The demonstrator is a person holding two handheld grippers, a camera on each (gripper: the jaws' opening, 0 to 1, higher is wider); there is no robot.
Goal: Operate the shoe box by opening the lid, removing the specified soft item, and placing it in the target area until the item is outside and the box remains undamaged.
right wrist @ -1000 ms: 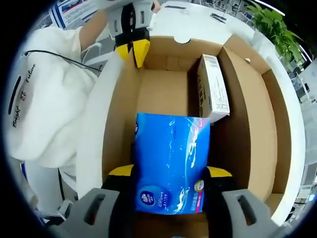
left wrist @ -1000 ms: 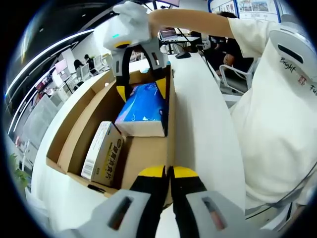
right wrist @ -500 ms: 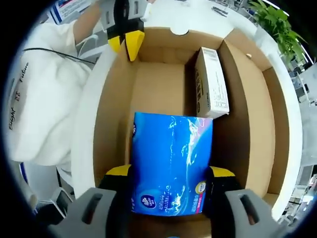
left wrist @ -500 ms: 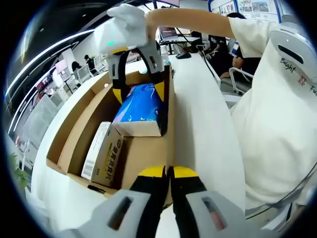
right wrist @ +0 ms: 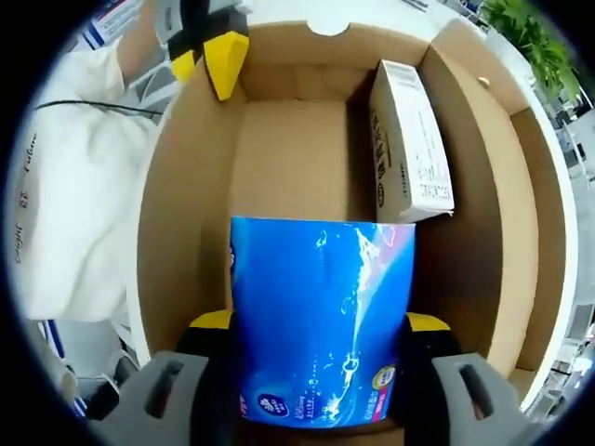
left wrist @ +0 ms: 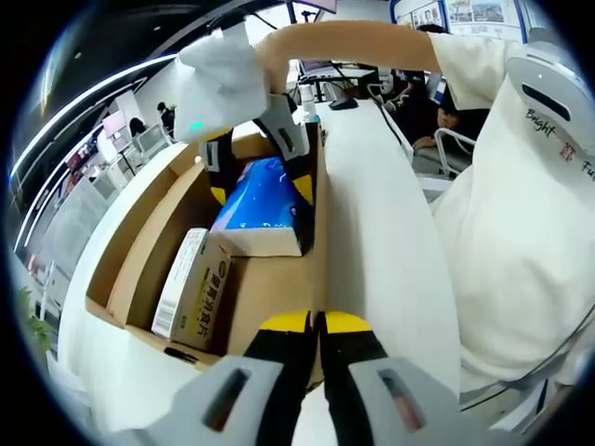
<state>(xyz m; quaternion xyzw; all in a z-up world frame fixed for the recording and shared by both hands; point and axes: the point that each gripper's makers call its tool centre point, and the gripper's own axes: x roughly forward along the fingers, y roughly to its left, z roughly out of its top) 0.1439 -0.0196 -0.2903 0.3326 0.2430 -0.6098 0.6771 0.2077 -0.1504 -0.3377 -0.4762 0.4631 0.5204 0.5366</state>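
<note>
Inside box (right wrist: 177, 195) — one pack (right wrist: 321, 321), one carton (right wrist: 409, 139)

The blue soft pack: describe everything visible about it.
The blue soft pack is a glossy, plastic-wrapped rectangular packet, bright blue with pale swirls, small round logos and a pink strip at its near end. The right gripper clamps it, one yellow-tipped jaw on each side. It sits inside the open cardboard box, its far end by a white carton. In the left gripper view its underside looks white.

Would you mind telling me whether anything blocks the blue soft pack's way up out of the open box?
Nothing visible does. The right gripper clamps the blue soft pack between its jaws; the box is open above, and the white carton stands beside the pack along one wall.
</note>
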